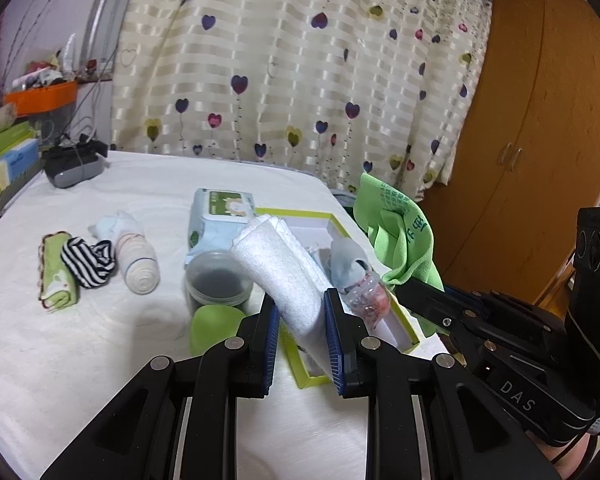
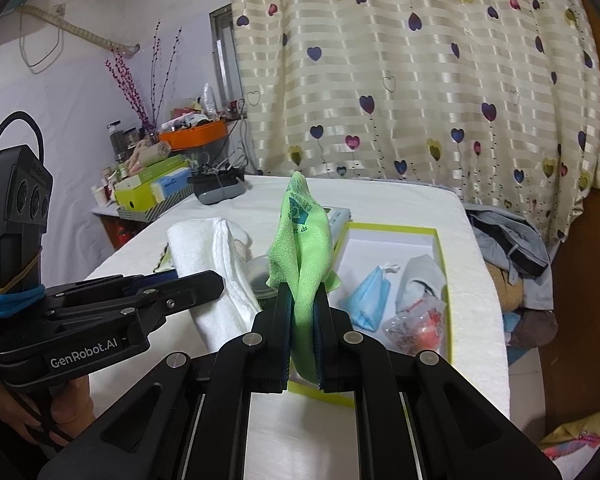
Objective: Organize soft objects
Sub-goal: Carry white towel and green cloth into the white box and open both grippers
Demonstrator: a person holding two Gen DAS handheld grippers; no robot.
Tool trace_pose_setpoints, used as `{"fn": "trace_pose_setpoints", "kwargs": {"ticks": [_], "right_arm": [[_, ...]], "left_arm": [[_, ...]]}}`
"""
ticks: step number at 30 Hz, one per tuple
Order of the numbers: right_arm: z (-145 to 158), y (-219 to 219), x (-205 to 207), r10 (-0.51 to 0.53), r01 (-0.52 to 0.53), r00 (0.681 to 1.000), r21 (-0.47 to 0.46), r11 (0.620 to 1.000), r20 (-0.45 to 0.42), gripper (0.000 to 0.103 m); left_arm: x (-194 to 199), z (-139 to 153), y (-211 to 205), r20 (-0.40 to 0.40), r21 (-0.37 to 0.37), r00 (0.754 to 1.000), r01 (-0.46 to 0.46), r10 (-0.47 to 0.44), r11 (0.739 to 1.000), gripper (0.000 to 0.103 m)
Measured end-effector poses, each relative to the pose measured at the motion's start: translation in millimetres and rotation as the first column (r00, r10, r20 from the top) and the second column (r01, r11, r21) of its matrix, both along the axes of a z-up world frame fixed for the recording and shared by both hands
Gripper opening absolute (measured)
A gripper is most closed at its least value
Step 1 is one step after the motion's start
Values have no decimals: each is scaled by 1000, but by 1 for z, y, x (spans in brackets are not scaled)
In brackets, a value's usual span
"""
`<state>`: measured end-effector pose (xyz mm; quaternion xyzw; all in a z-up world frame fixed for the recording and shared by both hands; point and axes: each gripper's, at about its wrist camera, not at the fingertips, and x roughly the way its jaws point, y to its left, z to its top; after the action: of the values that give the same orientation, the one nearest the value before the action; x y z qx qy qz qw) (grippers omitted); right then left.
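Both tools are loaded, we find. Our left tool pinches a rolled white towel between its blue pads, the roll rising tilted ahead of the tips. Our right tool is pressed together on a green cloth, which stands up from its tips in a peak. Just beyond both tools lies an open green-rimmed box on the white-covered bench; inside it we note a blue pouch and a clear bag of small items. Left of the left tool, well apart, lie a green folded cloth, a striped sock and a rolled pale cloth, side by side. A wipes pack and a lidded jar sit ahead.
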<state>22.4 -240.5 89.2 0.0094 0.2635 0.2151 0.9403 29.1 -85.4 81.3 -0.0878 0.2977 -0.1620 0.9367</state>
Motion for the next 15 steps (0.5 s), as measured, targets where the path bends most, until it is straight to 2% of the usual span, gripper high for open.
{"fn": "trace_pose_setpoints", "kwargs": {"ticks": [15], "right_arm": [[-14,-35,10,-84,84,996,4,996,-44,10]], "left_arm": [[17,-16,-27,-45,1,996,74,-74,997,21]]}}
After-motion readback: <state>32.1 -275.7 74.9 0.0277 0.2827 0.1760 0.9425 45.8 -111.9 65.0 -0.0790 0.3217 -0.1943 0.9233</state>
